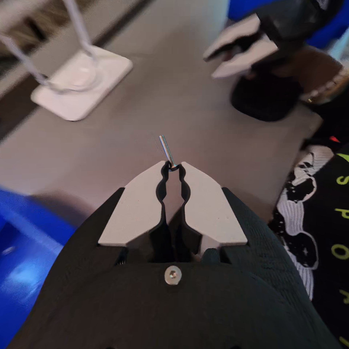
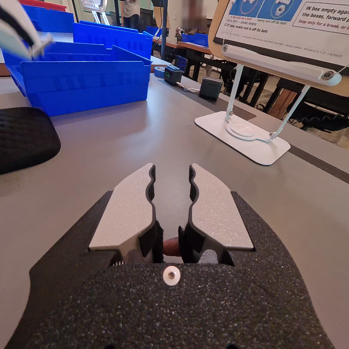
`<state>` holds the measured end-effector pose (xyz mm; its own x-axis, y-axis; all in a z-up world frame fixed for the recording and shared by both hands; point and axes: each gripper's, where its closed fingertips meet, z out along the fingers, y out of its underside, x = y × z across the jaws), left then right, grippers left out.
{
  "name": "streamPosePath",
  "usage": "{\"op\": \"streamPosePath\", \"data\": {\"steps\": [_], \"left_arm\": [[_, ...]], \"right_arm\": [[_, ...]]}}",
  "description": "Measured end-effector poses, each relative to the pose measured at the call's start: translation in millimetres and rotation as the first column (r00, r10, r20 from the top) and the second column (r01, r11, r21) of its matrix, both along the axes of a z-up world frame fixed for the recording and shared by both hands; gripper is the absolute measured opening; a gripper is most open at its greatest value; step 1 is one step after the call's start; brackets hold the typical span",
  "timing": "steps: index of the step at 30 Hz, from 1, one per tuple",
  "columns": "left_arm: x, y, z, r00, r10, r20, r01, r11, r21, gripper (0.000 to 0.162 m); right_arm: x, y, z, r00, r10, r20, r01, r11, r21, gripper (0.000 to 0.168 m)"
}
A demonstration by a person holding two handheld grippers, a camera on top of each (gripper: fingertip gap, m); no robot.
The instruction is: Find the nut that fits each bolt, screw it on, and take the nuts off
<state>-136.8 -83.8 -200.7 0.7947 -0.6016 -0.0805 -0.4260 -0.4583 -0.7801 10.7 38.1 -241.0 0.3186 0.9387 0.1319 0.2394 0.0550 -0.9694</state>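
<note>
My left gripper (image 1: 173, 164) is shut on the head of a small silver bolt (image 1: 167, 149), whose threaded shaft points forward above the grey table (image 1: 132, 151). No nut shows on the bolt. My right gripper (image 2: 172, 168) is open and empty, low over the table. It also shows blurred at the upper right of the left wrist view (image 1: 213, 66). The left gripper with the bolt shows blurred at the upper left of the right wrist view (image 2: 40, 45), above the blue bins.
Blue plastic bins (image 2: 85, 81) stand at the left. A white stand (image 2: 243, 137) holds an instruction sheet (image 2: 283, 24) at the right. A black pad (image 2: 22, 137) lies at the left. Small dark devices (image 2: 210, 87) and blue tape sit behind. One gripper's finger ends stand about 20 cm off the other's.
</note>
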Motion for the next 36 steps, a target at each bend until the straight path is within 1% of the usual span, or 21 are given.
{"op": "streamPosePath", "data": {"steps": [1, 3, 5, 7, 10, 13, 17, 20, 22, 24, 25, 26, 27, 29, 30, 31, 32, 33, 34, 35, 36], "left_arm": [[18, 0, -21, 0.999, -0.041, -0.003, 0.041, 0.997, -0.063, 0.011], [38, 5, -58, 0.998, -0.06, -0.001, 0.059, 0.983, -0.177, 0.011], [53, 9, -82, 0.997, -0.075, 0.017, 0.076, 0.966, -0.249, 0.011], [63, 7, -97, 0.995, -0.099, 0.004, 0.095, 0.944, -0.315, 0.011], [65, 5, -109, 0.994, -0.105, -0.023, 0.089, 0.928, -0.362, 0.011], [56, 5, -119, 0.992, -0.084, -0.091, 0.043, 0.921, -0.387, 0.011], [52, 5, -122, 0.99, -0.077, -0.115, 0.026, 0.919, -0.394, 0.012], [49, 7, -114, 0.994, -0.057, -0.093, 0.019, 0.931, -0.364, 0.025], [44, 8, -96, 0.996, -0.038, -0.084, 0.01, 0.952, -0.306, 0.033], [35, 7, -60, 0.999, -0.027, -0.036, 0.02, 0.98, -0.197, 0.033], [27, 6, -37, 1.0, -0.017, -0.007, 0.016, 0.991, -0.131, 0.033], [12, 7, -14, 1.0, 0.016, 0.009, -0.015, 0.998, -0.059, 0.033], [-10, 9, 9, 0.997, 0.078, 0.012, -0.078, 0.997, 0.02, 0.033], [-70, 18, 48, 0.968, 0.251, 0.0, -0.247, 0.952, 0.179, 0.033], [-104, 23, 60, 0.94, 0.34, -0.005, -0.329, 0.914, 0.237, 0.033], [-138, 28, 64, 0.909, 0.417, -0.006, -0.401, 0.88, 0.255, 0.034], [-168, 33, 56, 0.889, 0.458, -0.003, -0.447, 0.868, 0.217, 0.036], [-192, 39, 39, 0.882, 0.471, 0.006, -0.468, 0.874, 0.128, 0.037], [-214, 44, 18, 0.873, 0.487, 0.02, -0.487, 0.873, 0.017, 0.037], [-234, 50, -3, 0.858, 0.514, 0.022, -0.511, 0.856, -0.084, 0.038], [-248, 57, -22, 0.847, 0.53, 0.031, -0.52, 0.84, -0.158, 0.038]], "right_arm": [[0, 0, 0, 1.0, 0.001, -0.001, -0.001, 1.0, 0.001, 0.034], [0, -1, 1, 1.0, 0.003, -0.006, -0.003, 1.0, 0.003, 0.034], [1, -1, 1, 1.0, 0.003, -0.01, -0.003, 1.0, 0.007, 0.034], [1, -1, 2, 1.0, 0.004, -0.012, -0.004, 1.0, 0.006, 0.034], [0, -1, 1, 1.0, 0.005, -0.01, -0.005, 1.0, 0.004, 0.034], [0, -1, 1, 1.0, 0.006, -0.01, -0.006, 1.0, 0.009, 0.034], [0, -1, 1, 1.0, 0.007, -0.01, -0.007, 1.0, 0.01, 0.034], [0, -1, 1, 1.0, 0.007, -0.009, -0.007, 1.0, 0.007, 0.034], [0, -1, 1, 1.0, 0.008, -0.009, -0.008, 1.0, 0.005, 0.034], [0, -1, 1, 1.0, 0.008, -0.009, -0.008, 1.0, 0.003, 0.034], [0, -1, 1, 1.0, 0.008, -0.009, -0.007, 1.0, 0.003, 0.034], [0, -1, 1, 1.0, 0.008, -0.008, -0.008, 1.0, 0.003, 0.034], [0, -1, 0, 1.0, 0.008, -0.006, -0.008, 1.0, 0.004, 0.034], [0, -1, 0, 1.0, 0.008, -0.002, -0.008, 1.0, 0.006, 0.034], [0, -1, 0, 1.0, 0.008, 0.001, -0.008, 1.0, 0.006, 0.034], [0, -1, -1, 1.0, 0.009, 0.003, -0.009, 1.0, 0.007, 0.034], [0, -2, -1, 1.0, 0.01, 0.004, -0.01, 1.0, 0.007, 0.034], [0, -2, -1, 1.0, 0.01, 0.005, -0.01, 1.0, 0.006, 0.034], [0, -1, -1, 1.0, 0.01, 0.005, -0.01, 1.0, 0.006, 0.034], [0, -2, -1, 1.0, 0.009, 0.004, -0.009, 1.0, 0.007, 0.034], [0, -1, 0, 1.0, 0.009, 0.002, -0.009, 1.0, 0.007, 0.034]]}}
